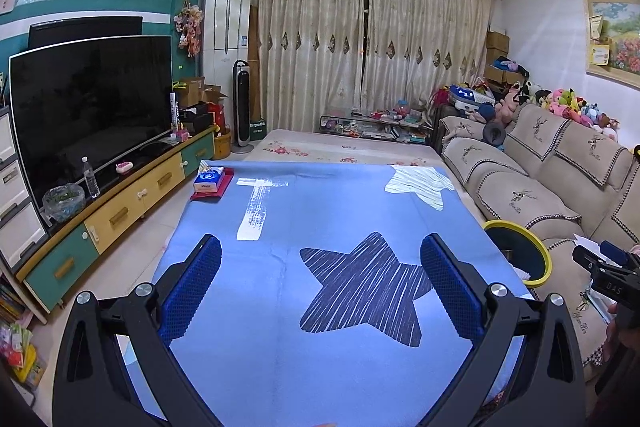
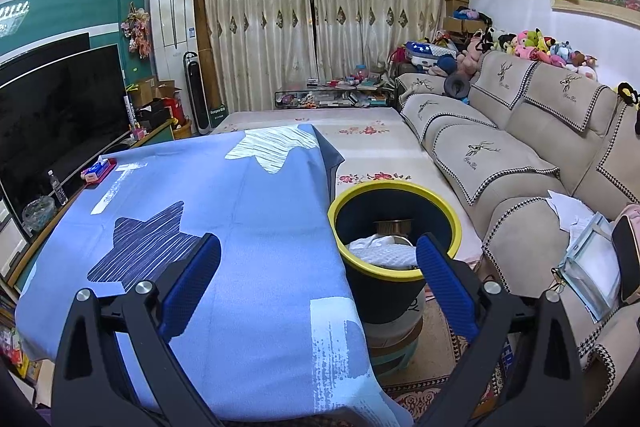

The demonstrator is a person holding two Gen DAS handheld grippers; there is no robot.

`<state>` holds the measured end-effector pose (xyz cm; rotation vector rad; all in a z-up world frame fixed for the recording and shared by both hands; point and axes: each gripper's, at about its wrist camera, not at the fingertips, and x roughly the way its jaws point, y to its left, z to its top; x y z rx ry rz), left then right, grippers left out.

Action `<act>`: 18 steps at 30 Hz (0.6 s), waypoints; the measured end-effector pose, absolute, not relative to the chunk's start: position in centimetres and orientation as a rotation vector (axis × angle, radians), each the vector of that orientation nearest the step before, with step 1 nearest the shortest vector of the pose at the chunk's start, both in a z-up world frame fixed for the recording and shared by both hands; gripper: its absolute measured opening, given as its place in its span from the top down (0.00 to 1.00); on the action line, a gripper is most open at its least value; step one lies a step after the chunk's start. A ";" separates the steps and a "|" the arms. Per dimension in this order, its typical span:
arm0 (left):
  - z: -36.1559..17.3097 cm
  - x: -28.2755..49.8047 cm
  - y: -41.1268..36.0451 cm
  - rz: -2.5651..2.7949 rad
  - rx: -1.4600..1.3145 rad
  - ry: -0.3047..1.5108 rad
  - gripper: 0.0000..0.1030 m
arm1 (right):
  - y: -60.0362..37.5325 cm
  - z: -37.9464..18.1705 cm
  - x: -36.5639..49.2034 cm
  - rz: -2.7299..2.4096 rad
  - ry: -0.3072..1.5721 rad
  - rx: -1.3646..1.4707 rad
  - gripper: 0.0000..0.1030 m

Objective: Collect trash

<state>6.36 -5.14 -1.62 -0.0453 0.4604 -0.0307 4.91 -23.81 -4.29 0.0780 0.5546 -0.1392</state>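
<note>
On the far left corner of the bench covered with a light blue star-patterned cloth (image 1: 280,307) lies a blue tissue pack (image 1: 209,180), out of the working space. The left hand-held gripper (image 1: 320,283) is wide open and holds nothing. The right hand-held gripper (image 2: 318,279) is also wide open and empty, beside the dark yellow-rimmed trash bin (image 2: 394,195), placed at the bench edge for easy dropping; white crumpled paper (image 2: 380,251) already lies inside.

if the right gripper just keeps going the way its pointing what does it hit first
Probably the blue cloth on the table, near its edge beside the yellow-rimmed bin. The right gripper is open and empty; depth is unclear.
</note>
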 end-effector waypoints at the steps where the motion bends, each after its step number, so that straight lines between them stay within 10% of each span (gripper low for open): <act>1: -1.7 6.5 -5.2 -0.033 -0.046 0.462 0.05 | -23.8 -4.3 4.9 -0.138 0.555 0.078 0.09; 18: -2.6 7.1 -5.8 -0.041 -0.048 0.480 0.05 | -23.9 -5.1 5.2 -0.136 0.571 0.089 0.09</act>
